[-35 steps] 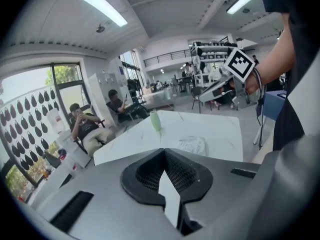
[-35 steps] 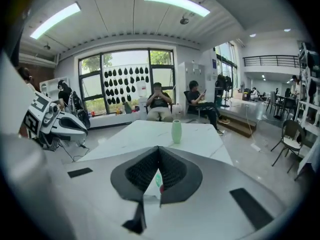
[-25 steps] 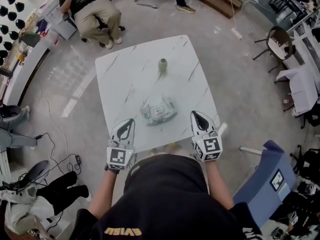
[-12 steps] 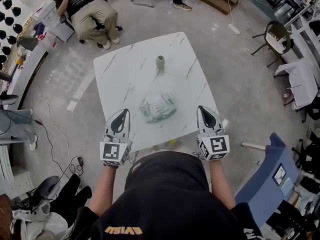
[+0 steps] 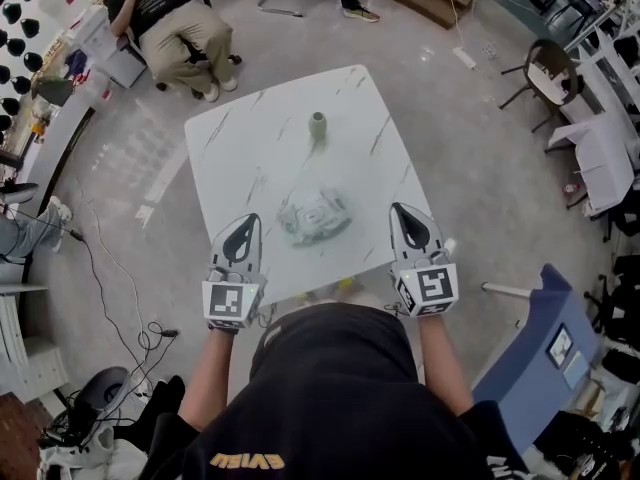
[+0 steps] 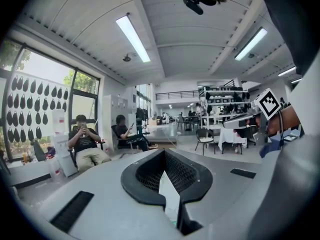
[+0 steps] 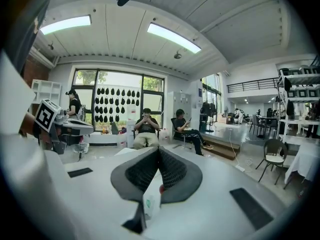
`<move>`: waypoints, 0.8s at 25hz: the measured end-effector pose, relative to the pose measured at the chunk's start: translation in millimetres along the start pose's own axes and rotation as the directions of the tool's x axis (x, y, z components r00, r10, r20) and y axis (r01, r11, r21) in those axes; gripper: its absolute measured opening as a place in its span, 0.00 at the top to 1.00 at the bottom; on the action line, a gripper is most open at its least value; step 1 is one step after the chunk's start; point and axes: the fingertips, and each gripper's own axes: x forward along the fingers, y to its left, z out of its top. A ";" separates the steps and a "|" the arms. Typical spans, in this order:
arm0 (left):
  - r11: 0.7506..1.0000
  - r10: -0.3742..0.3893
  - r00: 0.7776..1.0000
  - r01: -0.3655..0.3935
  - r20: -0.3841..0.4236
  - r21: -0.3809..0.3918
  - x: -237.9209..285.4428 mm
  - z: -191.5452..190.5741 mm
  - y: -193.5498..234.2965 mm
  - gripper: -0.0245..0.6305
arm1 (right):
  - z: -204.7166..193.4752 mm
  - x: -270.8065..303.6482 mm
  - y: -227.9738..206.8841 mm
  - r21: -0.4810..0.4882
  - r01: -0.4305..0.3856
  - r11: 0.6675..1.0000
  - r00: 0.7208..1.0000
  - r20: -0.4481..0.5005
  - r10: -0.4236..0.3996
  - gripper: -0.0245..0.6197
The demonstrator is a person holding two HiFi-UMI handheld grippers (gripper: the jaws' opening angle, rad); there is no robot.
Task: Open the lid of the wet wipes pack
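Note:
The wet wipes pack (image 5: 314, 218), pale and crinkled with its lid down, lies on the white marble table (image 5: 250, 148) a little in front of the middle. My left gripper (image 5: 249, 221) hovers at the table's front left, to the left of the pack and apart from it. At the front right hovers my right gripper (image 5: 401, 210), also clear of the pack. Both are shut with nothing in them. In the left gripper view the left gripper (image 6: 164, 152) points almost level into the room, and in the right gripper view the right gripper (image 7: 158, 150) does the same. Neither of those views shows the pack clearly.
A small green vase (image 5: 318, 125) stands on the table behind the pack. A person (image 5: 170, 18) sits on a chair beyond the far left corner. A blue chair (image 5: 535, 343) stands to my right, a dark chair (image 5: 556, 80) further back, and cables (image 5: 110, 268) lie on the floor at left.
Both grippers have risen a little over the table's front edge, still shut. The pack and the vase have not moved on the table.

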 end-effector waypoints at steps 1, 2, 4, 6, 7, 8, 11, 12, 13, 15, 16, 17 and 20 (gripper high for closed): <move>1.000 -0.001 1.000 0.001 -0.002 -0.001 -0.3 -1.4 -0.5 0.94 | -0.8 -0.5 0.1 0.000 0.002 1.000 1.000 -0.002 -0.002 0.96; 1.000 -0.002 1.000 0.002 -0.003 -0.003 -0.6 -2.7 -1.1 0.94 | -1.6 -1.1 -0.1 0.002 0.005 1.000 1.000 -0.004 -0.005 0.96; 1.000 -0.004 1.000 0.004 -0.004 -0.003 -1.0 -3.7 -1.8 0.94 | -2.2 -2.5 -0.6 0.004 0.010 1.000 1.000 -0.009 -0.010 0.96; 1.000 -0.006 1.000 0.006 -0.003 -0.001 -1.6 -3.2 -2.0 0.94 | -1.6 -3.4 -0.6 0.004 0.013 1.000 1.000 -0.007 -0.013 0.96; 1.000 -0.006 1.000 0.006 -0.002 0.000 -1.6 -2.6 -2.1 0.94 | -1.1 -3.6 -0.9 0.003 0.015 1.000 1.000 -0.006 -0.014 0.96; 1.000 -0.007 1.000 0.007 -0.002 0.001 -1.4 -1.9 -2.4 0.94 | -0.6 -3.8 -1.3 0.003 0.015 1.000 1.000 -0.005 -0.015 0.96; 1.000 -0.010 1.000 0.010 0.000 0.000 -0.4 0.5 -4.1 0.94 | 0.8 -4.3 -2.4 -0.002 0.015 1.000 1.000 -0.004 -0.015 0.96; 1.000 -0.011 1.000 0.011 0.003 -0.005 -0.4 1.2 -4.7 0.94 | 1.2 -4.8 -2.4 -0.004 0.016 1.000 1.000 -0.004 -0.016 0.96; 1.000 -0.011 1.000 0.011 0.004 -0.007 -0.6 1.6 -5.5 0.94 | 1.8 -5.5 -2.1 -0.005 0.017 1.000 1.000 -0.003 -0.017 0.96; 1.000 -0.018 1.000 0.018 -0.001 0.002 -1.9 0.4 -7.1 0.94 | 3.6 -7.3 -1.5 -0.007 0.020 1.000 1.000 0.000 -0.020 0.96; 1.000 -0.020 1.000 0.020 -0.003 0.005 -2.7 -0.3 -7.8 0.94 | 4.4 -8.2 -1.2 -0.007 0.021 1.000 1.000 0.001 -0.021 0.96; 1.000 -0.021 1.000 0.021 -0.003 0.006 -3.4 -0.9 -8.5 0.94 | 4.9 -9.0 -0.7 -0.009 0.020 1.000 1.000 0.003 -0.020 0.96; 1.000 -0.023 1.000 0.023 -0.004 0.004 -4.8 -3.5 -10.0 0.94 | 5.7 -9.9 0.9 -0.021 0.010 1.000 1.000 0.010 -0.010 0.96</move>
